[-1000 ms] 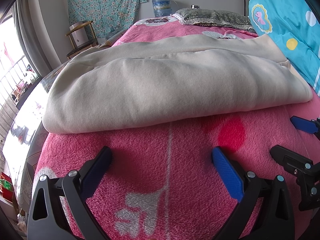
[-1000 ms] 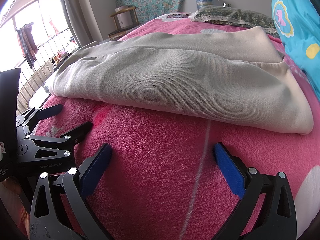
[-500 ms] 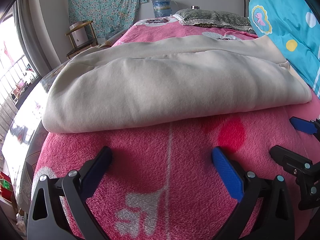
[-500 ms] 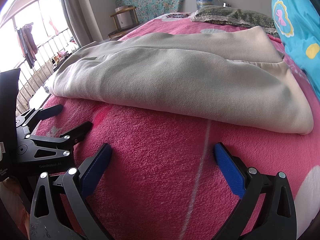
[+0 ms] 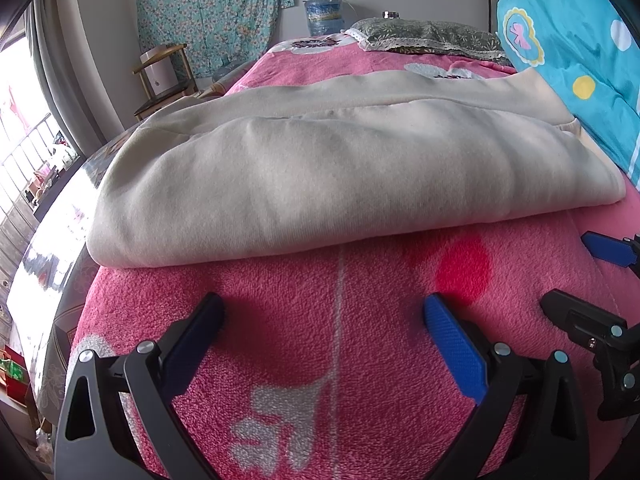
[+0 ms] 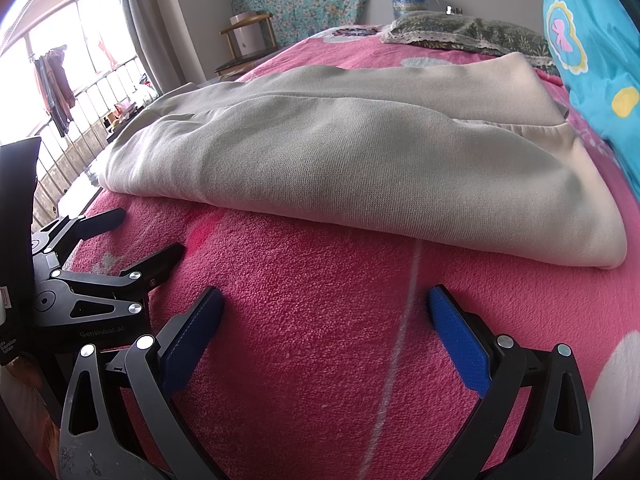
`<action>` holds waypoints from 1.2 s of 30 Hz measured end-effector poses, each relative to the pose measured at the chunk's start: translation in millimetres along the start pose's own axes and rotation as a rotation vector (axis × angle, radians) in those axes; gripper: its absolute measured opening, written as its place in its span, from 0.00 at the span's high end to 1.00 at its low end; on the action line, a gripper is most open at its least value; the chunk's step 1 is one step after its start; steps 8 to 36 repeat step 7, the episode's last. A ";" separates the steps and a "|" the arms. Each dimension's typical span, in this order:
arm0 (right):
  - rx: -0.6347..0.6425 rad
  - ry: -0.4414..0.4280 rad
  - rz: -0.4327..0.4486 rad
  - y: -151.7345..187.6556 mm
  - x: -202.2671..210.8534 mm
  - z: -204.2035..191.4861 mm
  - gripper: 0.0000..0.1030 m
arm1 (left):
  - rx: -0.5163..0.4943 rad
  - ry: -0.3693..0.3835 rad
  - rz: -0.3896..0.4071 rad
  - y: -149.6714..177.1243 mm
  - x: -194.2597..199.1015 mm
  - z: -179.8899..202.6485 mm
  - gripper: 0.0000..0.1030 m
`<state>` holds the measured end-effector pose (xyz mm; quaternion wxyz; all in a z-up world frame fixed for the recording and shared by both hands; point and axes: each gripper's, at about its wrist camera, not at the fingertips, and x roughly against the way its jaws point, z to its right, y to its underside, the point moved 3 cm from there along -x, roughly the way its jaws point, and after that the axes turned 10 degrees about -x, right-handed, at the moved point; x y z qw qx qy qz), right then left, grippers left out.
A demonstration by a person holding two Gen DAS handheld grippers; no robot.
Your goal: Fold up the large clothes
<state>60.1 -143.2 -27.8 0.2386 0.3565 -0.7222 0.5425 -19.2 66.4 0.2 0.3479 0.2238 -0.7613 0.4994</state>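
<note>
Nothing of note has moved since the earlier frames: both tongs hover at the same spots over the bed, and the garment lies as it did. Left tongs [image 5: 323, 322] are spread wide with nothing between the blue pads, low above the pink fleece blanket [image 5: 304, 320]. Right tongs [image 6: 325, 316] are likewise spread wide and empty, just beside the left ones; each pair shows at the edge of the other's view.

Ahead of both lies the folded beige garment [image 5: 340, 176], a thick sweatshirt-like piece laid across the bed in stacked layers. Its near folded edge runs across the blanket beyond the fingertips, apart from them, with a strip of bare pink fleece between. From the right wrist view the garment [image 6: 360, 160] reaches from the window side on the left to a rounded corner on the right.

A turquoise quilt [image 5: 568, 60] lies along the right side, close to the garment's far right corner, and a grey floral pillow [image 5: 428, 36] sits at the head of the bed.
</note>
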 end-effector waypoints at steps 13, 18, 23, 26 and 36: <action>-0.001 -0.001 0.000 0.0 0.1 0.1 0.06 | 0.003 0.003 0.000 0.3 -1.3 0.4 0.04; -0.001 -0.001 0.000 0.0 0.1 0.1 0.06 | 0.003 0.003 0.000 0.3 -1.3 0.4 0.04; -0.001 -0.001 0.000 0.0 0.1 0.1 0.06 | 0.003 0.003 0.000 0.3 -1.3 0.4 0.04; -0.001 -0.001 0.000 0.0 0.1 0.1 0.06 | 0.003 0.003 0.000 0.3 -1.3 0.4 0.04; -0.001 -0.001 0.000 0.0 0.1 0.1 0.06 | 0.003 0.003 0.000 0.3 -1.3 0.4 0.04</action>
